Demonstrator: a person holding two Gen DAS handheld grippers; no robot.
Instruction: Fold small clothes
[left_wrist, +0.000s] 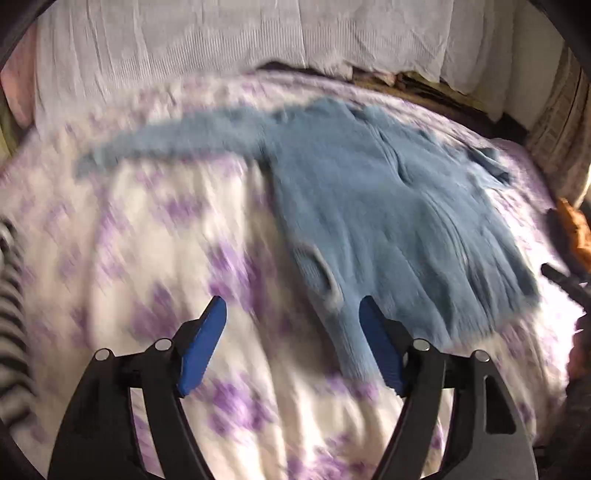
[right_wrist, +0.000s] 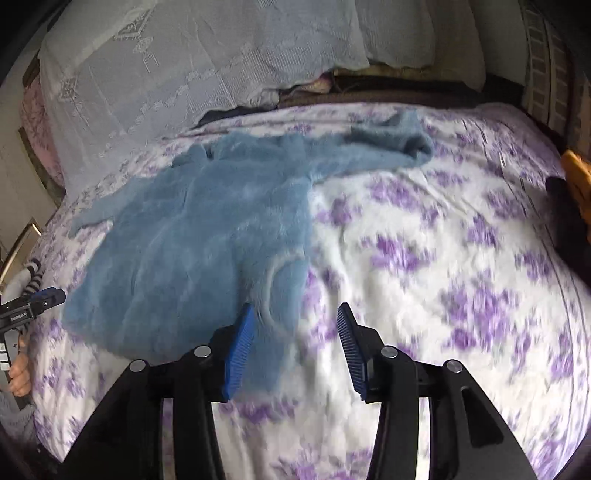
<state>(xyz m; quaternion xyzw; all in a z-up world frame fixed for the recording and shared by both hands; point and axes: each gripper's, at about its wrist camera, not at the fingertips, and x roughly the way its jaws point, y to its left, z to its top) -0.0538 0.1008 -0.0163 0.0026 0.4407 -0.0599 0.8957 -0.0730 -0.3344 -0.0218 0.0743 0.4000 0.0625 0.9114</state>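
A fuzzy light-blue sweater (left_wrist: 388, 206) lies spread flat on a bed cover (left_wrist: 147, 258) printed with purple flowers. One sleeve (left_wrist: 166, 144) stretches out to the left in the left wrist view. My left gripper (left_wrist: 293, 308) hovers open just above the sweater's near hem, its blue pads apart and pressing on nothing. In the right wrist view the sweater (right_wrist: 199, 229) fills the left centre, with its other sleeve (right_wrist: 388, 147) bunched at the far side. My right gripper (right_wrist: 296, 308) is open over the near hem corner, and nothing is pinched. The left gripper (right_wrist: 48, 297) shows at that view's left edge.
White lace pillows (right_wrist: 184, 66) line the head of the bed. A dark gap with bedding (right_wrist: 388, 88) runs behind the cover. An orange thing (right_wrist: 576, 177) and a dark shape sit at the right edge. A striped sleeve (left_wrist: 11, 314) and a hand (right_wrist: 20, 376) are at the left.
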